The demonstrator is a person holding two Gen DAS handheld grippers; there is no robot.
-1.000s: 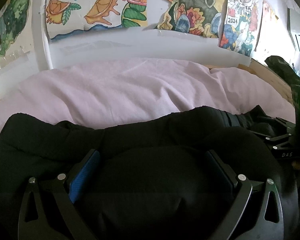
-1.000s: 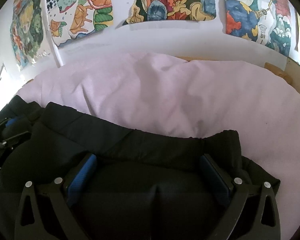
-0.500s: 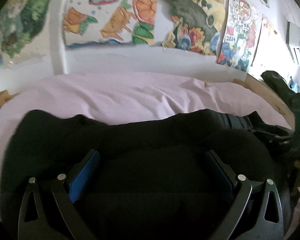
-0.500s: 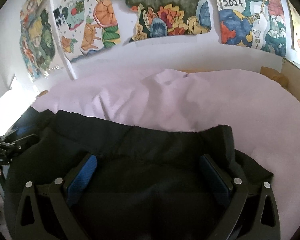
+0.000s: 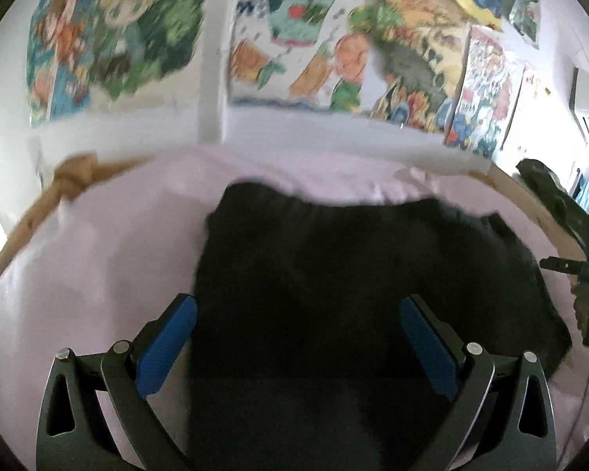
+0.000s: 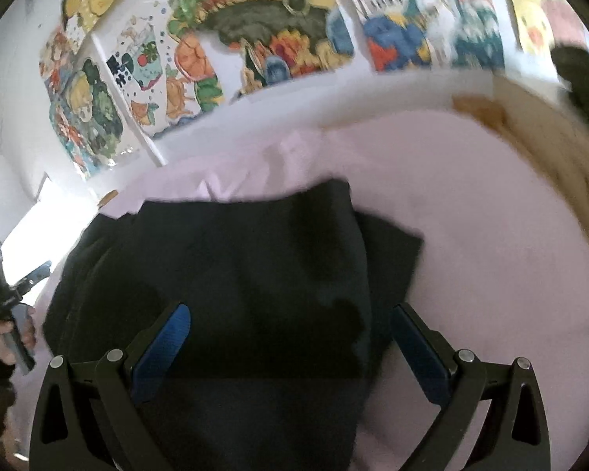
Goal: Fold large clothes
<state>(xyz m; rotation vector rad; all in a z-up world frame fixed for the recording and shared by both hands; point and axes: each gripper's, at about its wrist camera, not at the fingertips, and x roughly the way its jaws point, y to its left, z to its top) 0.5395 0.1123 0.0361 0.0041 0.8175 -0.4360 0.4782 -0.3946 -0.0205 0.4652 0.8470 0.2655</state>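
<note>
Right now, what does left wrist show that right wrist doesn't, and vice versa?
Left wrist only: an air conditioner high on the wall, and the right gripper at the frame's right edge. Right wrist only: the left gripper at the frame's left edge, beside a bright window. Both: the black garment on the pink sheet, open jaws, posters.

You now hold both grippers higher and pulled back: the left gripper [image 5: 298, 337] and right gripper [image 6: 288, 337] hang above the garment [image 5: 357, 274], which shows whole on the sheet [image 5: 98, 259], more compact than before.
</note>
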